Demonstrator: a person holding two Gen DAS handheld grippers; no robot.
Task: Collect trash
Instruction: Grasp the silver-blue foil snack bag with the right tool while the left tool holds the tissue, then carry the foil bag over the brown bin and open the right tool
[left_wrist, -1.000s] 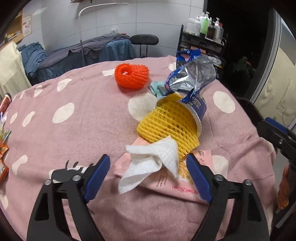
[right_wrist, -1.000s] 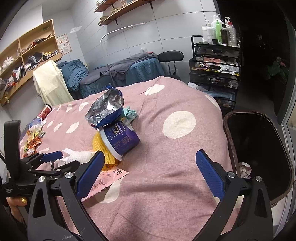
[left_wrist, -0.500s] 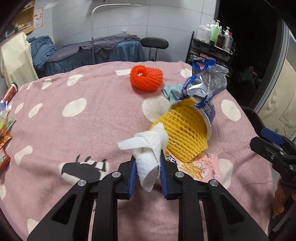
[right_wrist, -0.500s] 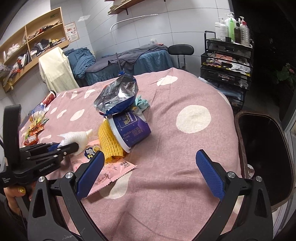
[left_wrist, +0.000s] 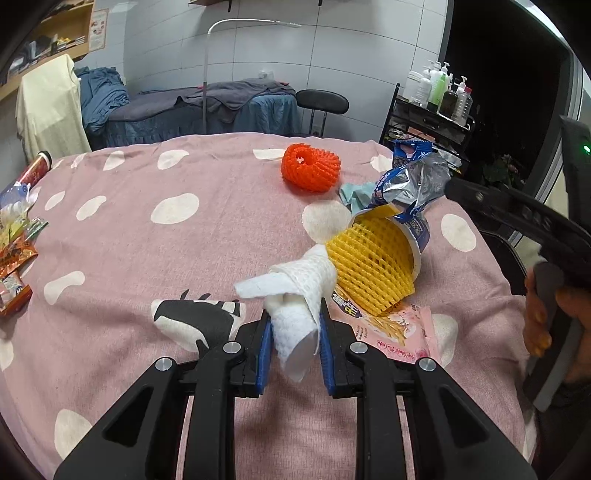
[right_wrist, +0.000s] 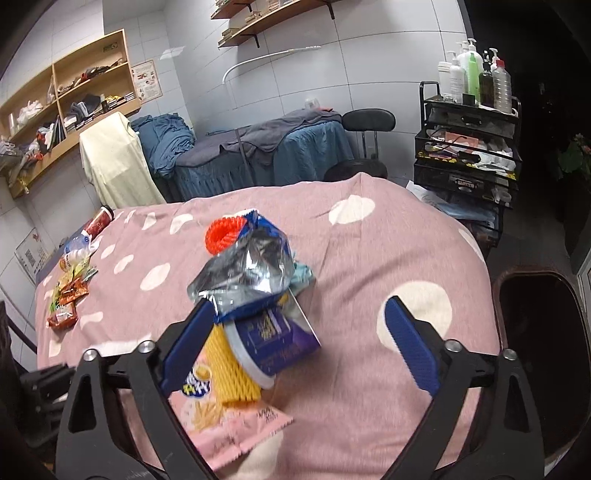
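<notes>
Clamping a crumpled white paper towel (left_wrist: 295, 314) between nearly closed jaws, the left gripper (left_wrist: 291, 345) is holding it at lower centre of its frame, just left of the yellow foam net (left_wrist: 373, 266). In the right wrist view, the right gripper (right_wrist: 295, 343) is standing wide, its jaws having just been closing, straddling the blue cup (right_wrist: 273, 343) and foil bag (right_wrist: 247, 273) on the pink-covered desk (right_wrist: 369, 240) without pressing them.

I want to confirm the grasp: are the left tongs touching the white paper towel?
Touching. In the left wrist view the left tongs are closed, and both blue pads press the sides of the white paper towel, which sticks out above them.
</notes>
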